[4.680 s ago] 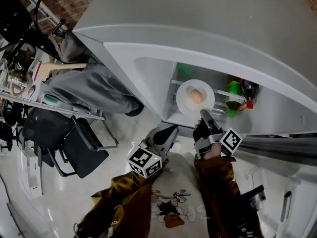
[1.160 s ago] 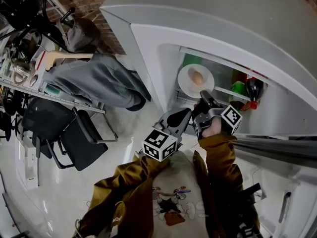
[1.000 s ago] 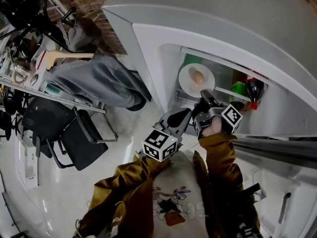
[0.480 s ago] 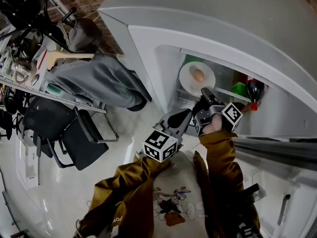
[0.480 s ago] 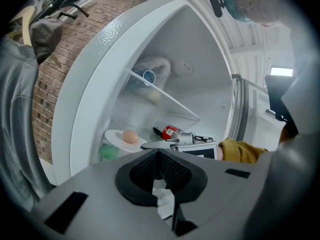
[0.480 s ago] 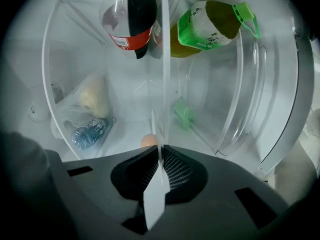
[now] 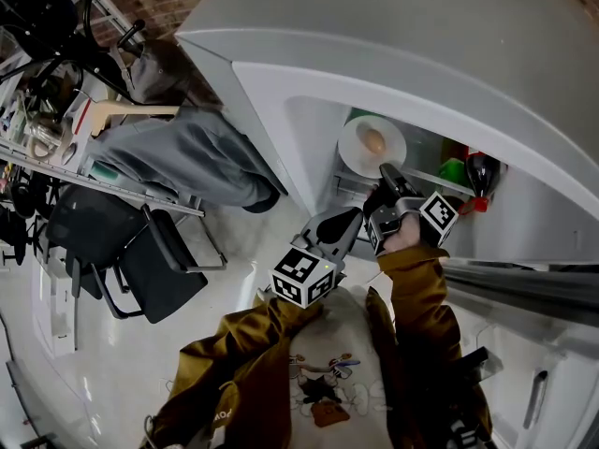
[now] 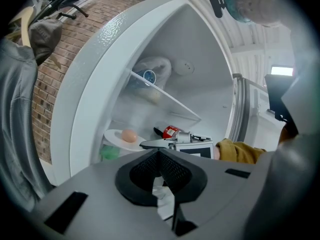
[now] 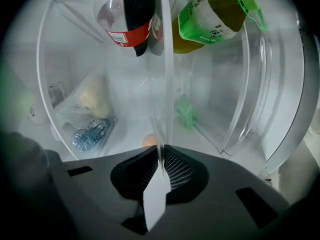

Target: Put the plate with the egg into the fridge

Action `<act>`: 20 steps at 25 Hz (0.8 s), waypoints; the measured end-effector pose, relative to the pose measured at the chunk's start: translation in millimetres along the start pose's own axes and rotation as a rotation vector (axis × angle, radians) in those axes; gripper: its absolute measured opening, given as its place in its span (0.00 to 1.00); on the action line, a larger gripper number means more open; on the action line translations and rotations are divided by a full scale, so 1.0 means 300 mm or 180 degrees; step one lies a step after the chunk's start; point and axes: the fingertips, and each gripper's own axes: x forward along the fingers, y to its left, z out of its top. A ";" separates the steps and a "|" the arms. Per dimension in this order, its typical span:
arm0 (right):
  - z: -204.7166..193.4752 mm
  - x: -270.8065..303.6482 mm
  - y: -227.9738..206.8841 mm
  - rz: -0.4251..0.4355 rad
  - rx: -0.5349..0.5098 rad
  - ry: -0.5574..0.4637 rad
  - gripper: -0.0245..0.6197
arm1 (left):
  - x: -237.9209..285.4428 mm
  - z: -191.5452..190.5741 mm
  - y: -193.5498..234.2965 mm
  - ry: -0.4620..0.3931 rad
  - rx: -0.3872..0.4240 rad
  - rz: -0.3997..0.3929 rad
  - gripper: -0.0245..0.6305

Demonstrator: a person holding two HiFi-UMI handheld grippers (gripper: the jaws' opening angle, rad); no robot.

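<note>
Moved further into the fridge (image 7: 304, 124), the plate (image 7: 354, 153) holding the egg (image 7: 373, 140) stays pinched by the right hand-held gripper (image 7: 387, 172).

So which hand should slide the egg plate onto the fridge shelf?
Right. The right gripper has its fingers shut on the rim of the plate, with the egg on it, inside the fridge opening. The left gripper hangs outside, holding nothing.
</note>
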 end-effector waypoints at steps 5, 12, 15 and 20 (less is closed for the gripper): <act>-0.011 0.001 0.001 -0.0037 -0.0054 0.0042 0.10 | -0.001 -0.006 -0.002 0.0013 -0.0005 -0.0015 0.05; -0.016 -0.006 -0.011 -0.0013 -0.0103 0.0084 0.17 | -0.013 -0.013 -0.004 0.0014 -0.0016 -0.0017 0.05; -0.024 -0.011 -0.015 -0.0028 -0.0114 0.0108 0.18 | -0.015 -0.017 -0.007 0.0008 -0.0019 -0.0022 0.05; -0.070 -0.024 -0.015 -0.0055 -0.0164 0.0246 0.18 | -0.016 -0.022 -0.014 0.0000 -0.0026 -0.0021 0.05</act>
